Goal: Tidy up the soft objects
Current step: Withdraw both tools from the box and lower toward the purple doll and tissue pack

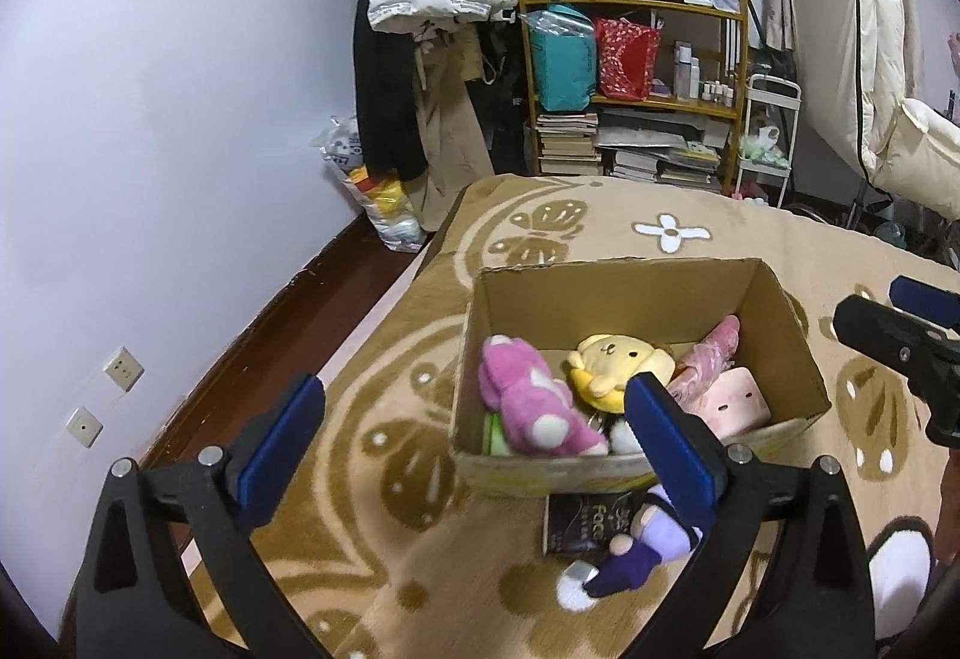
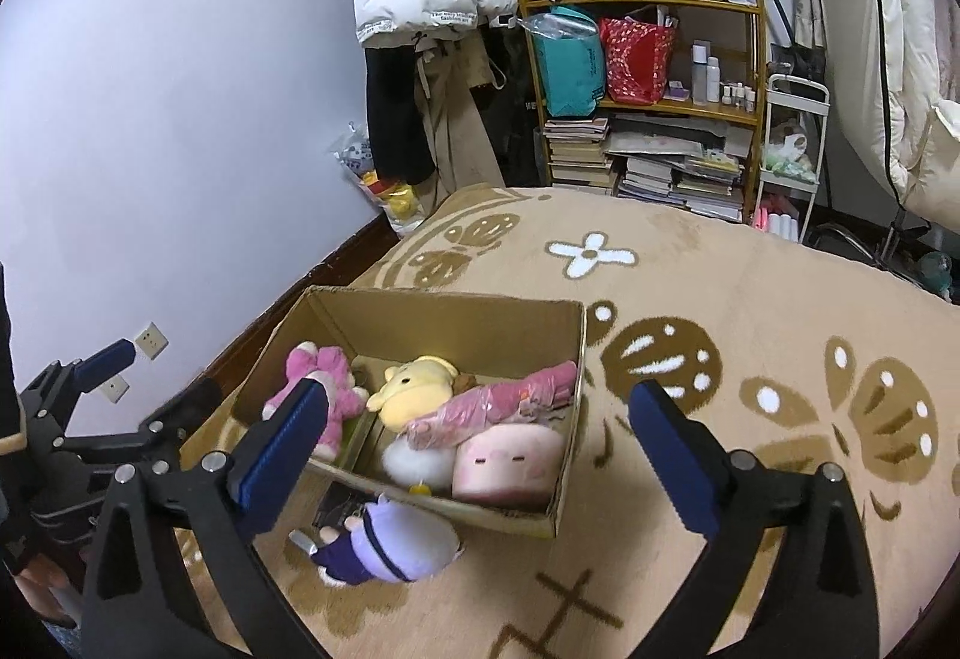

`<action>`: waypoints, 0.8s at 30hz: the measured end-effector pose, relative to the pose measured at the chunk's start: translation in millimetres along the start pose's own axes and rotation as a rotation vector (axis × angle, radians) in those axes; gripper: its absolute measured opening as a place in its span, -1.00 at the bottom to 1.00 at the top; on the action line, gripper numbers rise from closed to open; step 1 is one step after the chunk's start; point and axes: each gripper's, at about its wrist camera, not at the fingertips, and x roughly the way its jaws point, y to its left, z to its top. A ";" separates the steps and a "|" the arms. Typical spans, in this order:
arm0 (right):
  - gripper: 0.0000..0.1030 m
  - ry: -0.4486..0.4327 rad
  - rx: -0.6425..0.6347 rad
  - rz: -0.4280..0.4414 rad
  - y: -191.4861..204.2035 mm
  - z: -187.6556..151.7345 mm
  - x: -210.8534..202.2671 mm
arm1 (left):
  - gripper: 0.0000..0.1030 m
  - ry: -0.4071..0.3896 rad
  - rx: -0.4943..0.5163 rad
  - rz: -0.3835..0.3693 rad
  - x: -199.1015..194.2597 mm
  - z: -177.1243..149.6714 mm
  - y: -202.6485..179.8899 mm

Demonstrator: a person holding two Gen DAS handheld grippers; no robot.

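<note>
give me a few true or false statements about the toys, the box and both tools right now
1. The purple and white plush doll lies inside the open cardboard box. False: it lies on the beige patterned rug beside the box.
2. The yellow plush dog is in the box. True.
3. The left tool grips the pink plush bear. False: it is open and empty.
4. The right tool is open. True.
</note>
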 end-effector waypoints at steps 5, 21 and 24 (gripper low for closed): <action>1.00 0.004 -0.015 -0.007 7.7 -9.4 -11.6 | 0.93 -0.001 0.001 0.008 -13.6 -4.9 4.6; 1.00 0.046 0.021 0.026 25.1 -41.6 -28.5 | 0.93 0.036 -0.012 0.018 -30.0 -40.6 18.1; 1.00 0.062 0.030 0.023 25.0 -46.1 -23.1 | 0.93 0.053 -0.013 0.011 -23.3 -45.3 18.5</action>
